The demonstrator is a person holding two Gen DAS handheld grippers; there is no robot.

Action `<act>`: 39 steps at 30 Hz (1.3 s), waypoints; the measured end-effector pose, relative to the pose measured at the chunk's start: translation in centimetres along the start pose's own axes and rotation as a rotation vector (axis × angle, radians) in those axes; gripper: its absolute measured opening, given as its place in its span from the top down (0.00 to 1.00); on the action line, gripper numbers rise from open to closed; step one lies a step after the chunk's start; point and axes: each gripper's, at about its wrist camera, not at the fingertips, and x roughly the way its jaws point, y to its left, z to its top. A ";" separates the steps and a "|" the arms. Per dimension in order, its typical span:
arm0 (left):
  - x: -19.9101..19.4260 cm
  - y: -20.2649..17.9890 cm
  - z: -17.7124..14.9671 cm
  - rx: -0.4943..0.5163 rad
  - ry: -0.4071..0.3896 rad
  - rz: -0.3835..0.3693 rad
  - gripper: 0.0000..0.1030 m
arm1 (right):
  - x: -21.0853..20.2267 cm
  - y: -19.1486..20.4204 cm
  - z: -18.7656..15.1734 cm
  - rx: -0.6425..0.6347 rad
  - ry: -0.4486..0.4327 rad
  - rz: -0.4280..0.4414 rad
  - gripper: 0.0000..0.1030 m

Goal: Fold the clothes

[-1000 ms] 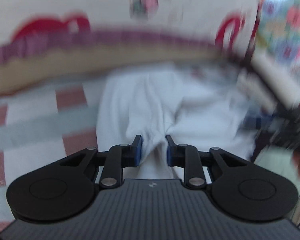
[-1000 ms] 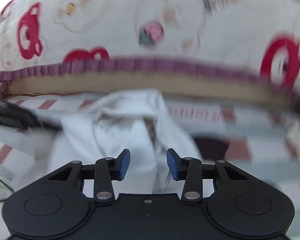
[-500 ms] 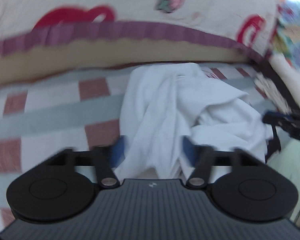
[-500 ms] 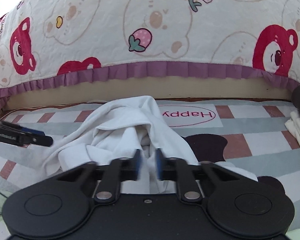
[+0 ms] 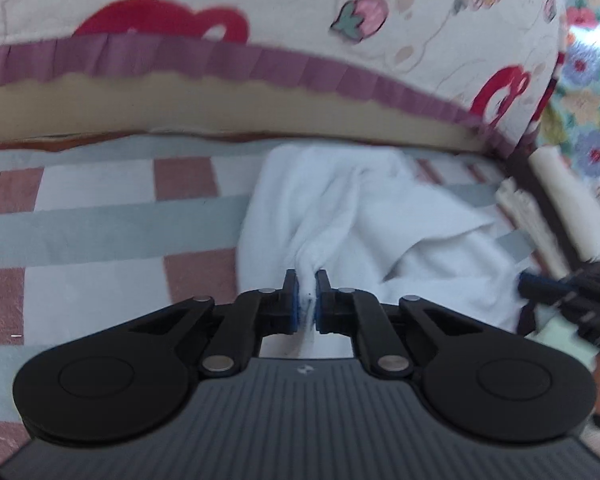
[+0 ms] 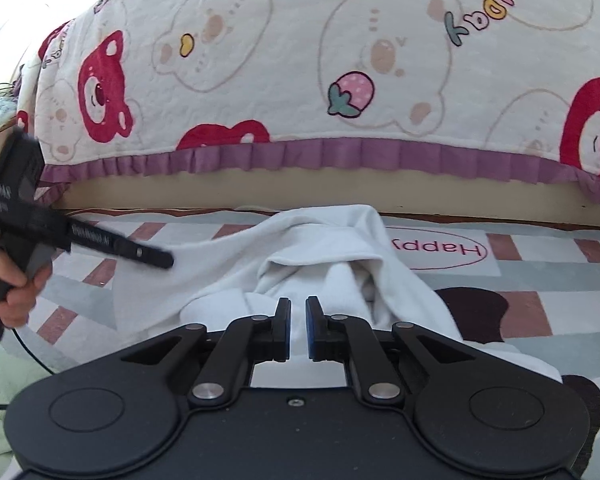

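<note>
Left gripper was clamped on a pinch of the white garment; right gripper was closed on its near fold. The garment lay crumpled on the checked blanket, near its far edge, below the bear-print quilt.

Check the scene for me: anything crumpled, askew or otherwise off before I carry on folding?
Only the white garment: it lies bunched in a rumpled heap on the checked blanket, not spread flat. The left gripper pinches a gathered ridge of it; the right gripper is nearly closed over another fold. Nothing looks damaged or spilled.
</note>
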 end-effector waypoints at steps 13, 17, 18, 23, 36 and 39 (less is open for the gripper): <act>-4.4 -11.6 2.4 0.135 0.005 -0.439 0.93 | -2.6 2.1 0.7 -0.056 -0.160 0.088 0.40; -4.2 -12.5 2.3 0.067 0.050 -0.583 0.93 | -3.4 2.9 0.8 -0.096 -0.212 0.061 0.30; -4.2 -12.6 2.3 0.045 0.059 -0.621 0.93 | -3.6 3.1 0.8 -0.106 -0.226 0.054 0.30; -4.1 -13.4 1.9 0.012 0.078 -0.704 0.93 | -3.8 0.4 1.5 0.009 -0.256 -0.025 0.61; -2.9 -9.7 1.5 0.053 0.038 -0.391 0.53 | -11.8 -10.0 2.9 0.128 -0.415 -0.722 0.94; -0.7 -7.8 1.1 0.077 0.080 -0.252 0.53 | -13.3 -13.6 1.0 0.192 -0.312 -0.916 0.94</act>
